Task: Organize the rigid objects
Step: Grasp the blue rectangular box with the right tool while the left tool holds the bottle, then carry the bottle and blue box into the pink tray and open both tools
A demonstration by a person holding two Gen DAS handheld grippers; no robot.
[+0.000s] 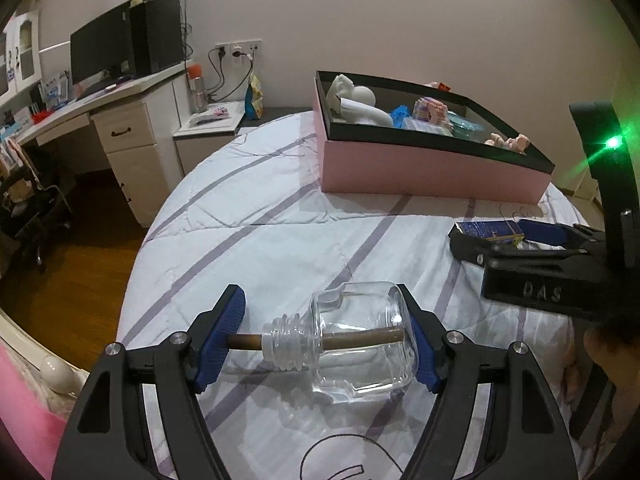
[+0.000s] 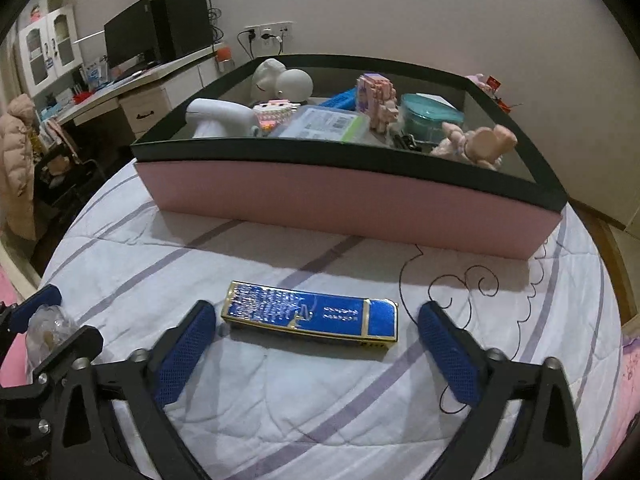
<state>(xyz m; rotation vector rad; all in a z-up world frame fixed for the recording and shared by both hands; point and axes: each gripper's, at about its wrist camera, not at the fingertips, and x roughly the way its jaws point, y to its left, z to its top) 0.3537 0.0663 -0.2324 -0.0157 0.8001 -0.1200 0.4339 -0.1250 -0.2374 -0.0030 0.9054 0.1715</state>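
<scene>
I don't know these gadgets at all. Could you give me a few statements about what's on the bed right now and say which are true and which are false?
1. A glass jar lies on its side between the fingers of the left hand-held gripper. True.
2. A brown stick runs through the jar's mouth. True.
3. The blue box is already in the pink box. False: it lies on the bedspread, in front of the pink box.
4. The right hand-held gripper is clamped on the blue box. False: its fingers stand open on either side, not touching it.
5. The pink box is empty. False: it holds toys and containers.
</scene>
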